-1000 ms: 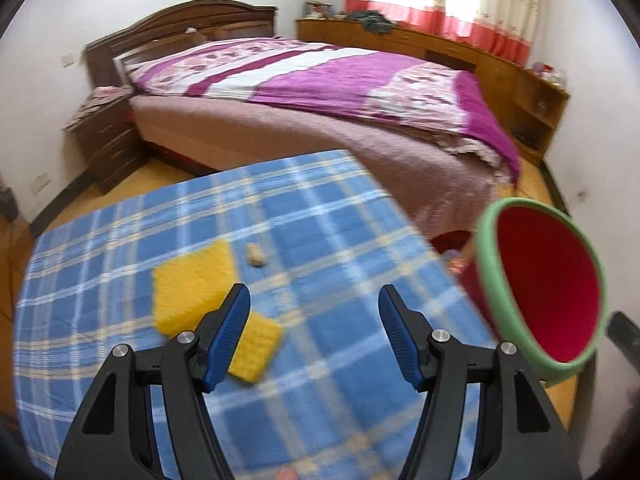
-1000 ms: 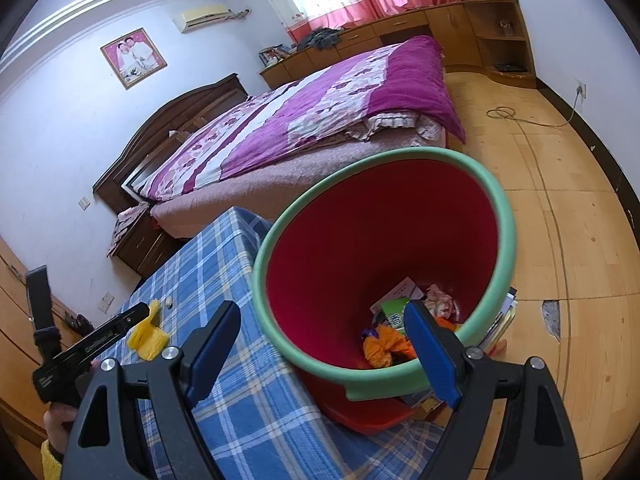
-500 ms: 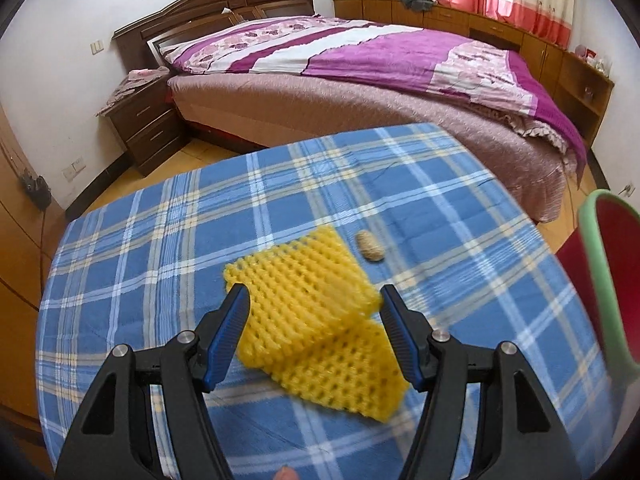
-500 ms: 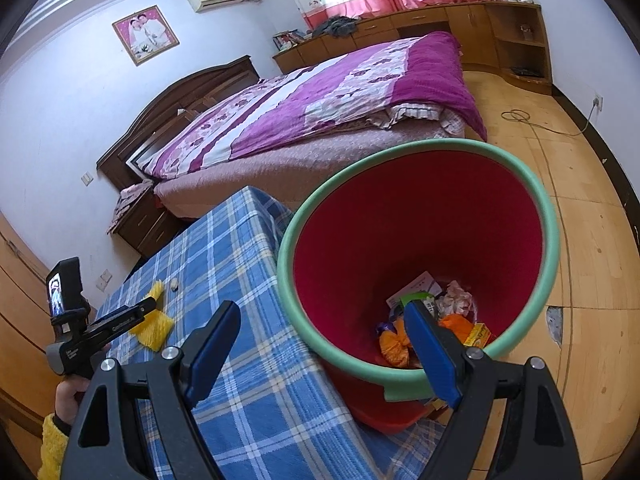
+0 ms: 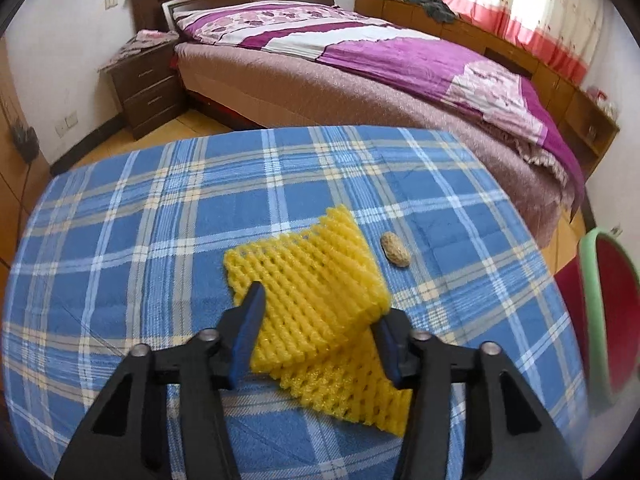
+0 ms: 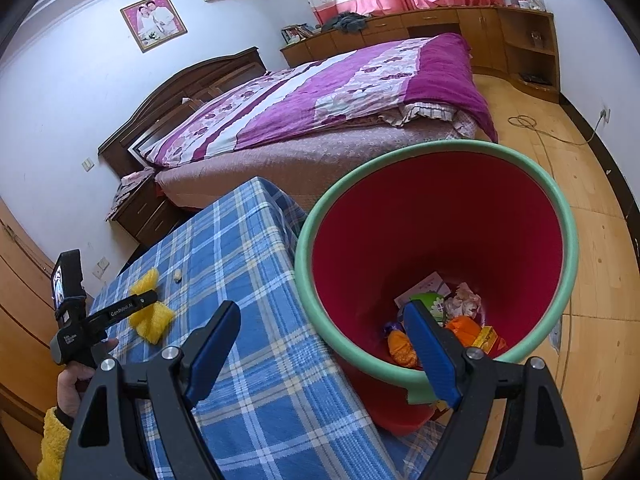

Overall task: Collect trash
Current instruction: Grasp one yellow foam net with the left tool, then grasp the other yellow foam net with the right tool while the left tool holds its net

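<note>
Left claw (image 5: 316, 330) is set astride the upper yellow foam net (image 5: 308, 280) on the plaid surface (image 5: 140, 216) — jaws just closing, pads at its two edges, firm grip not confirmed. The bin (image 6: 436, 256) lies to the right, under the right claw (image 6: 324, 348), which is wide open — empty.

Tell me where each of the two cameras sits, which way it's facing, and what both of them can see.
Left wrist: on the left gripper, angled down at the plaid table; its fingers, just closing, flank the yellow foam net beside a peanut.
Right wrist: on the right gripper, fingers open, looking into the red bin at the table edge; the left hand and yellow sleeve show.
Shared: foam net, peanut, table, bin, bed.
</note>
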Demonstrator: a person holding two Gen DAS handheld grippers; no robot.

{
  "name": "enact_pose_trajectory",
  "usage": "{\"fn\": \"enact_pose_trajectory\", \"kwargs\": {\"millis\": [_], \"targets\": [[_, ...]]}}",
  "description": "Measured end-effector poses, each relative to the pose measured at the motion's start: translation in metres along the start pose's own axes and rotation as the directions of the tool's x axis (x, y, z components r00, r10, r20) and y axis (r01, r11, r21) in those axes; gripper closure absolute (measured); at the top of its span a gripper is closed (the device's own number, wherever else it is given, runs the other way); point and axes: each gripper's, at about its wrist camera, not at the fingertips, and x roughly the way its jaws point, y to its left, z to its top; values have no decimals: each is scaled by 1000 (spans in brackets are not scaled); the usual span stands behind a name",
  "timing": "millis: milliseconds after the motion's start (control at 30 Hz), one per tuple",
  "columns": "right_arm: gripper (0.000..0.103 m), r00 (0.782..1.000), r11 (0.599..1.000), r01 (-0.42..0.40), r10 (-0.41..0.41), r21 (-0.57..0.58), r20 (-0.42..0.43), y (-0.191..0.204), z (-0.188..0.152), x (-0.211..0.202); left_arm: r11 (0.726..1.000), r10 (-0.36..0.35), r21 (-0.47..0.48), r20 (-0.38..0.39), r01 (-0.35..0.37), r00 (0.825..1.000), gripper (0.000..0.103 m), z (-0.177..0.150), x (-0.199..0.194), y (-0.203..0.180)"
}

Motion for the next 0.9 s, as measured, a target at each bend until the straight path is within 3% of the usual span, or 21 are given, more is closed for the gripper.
{"fn": "enact_pose_trajectory", "kwargs": {"millis": [200, 533, 700, 900], "targets": [[17, 1000, 1000, -3, 3, -24, -6, 12, -2, 0, 995, -53, -79, 1, 53, 999, 88, 1, -4, 20], [17, 999, 994, -23, 20, -106, -25, 50, -7, 8, 983, -114, -134, 88, 125, 990, 92, -8, -39, 47], [17, 998, 986, -43, 35, -164, -50, 80, -12, 21, 988, -33, -146, 146, 55, 989, 92, -16, -57, 65], [17, 994, 969, -78, 57, -236, -94, 118, -21, 44, 981, 67, -189, 151, -37, 986, 92, -27, -58, 93]]}}
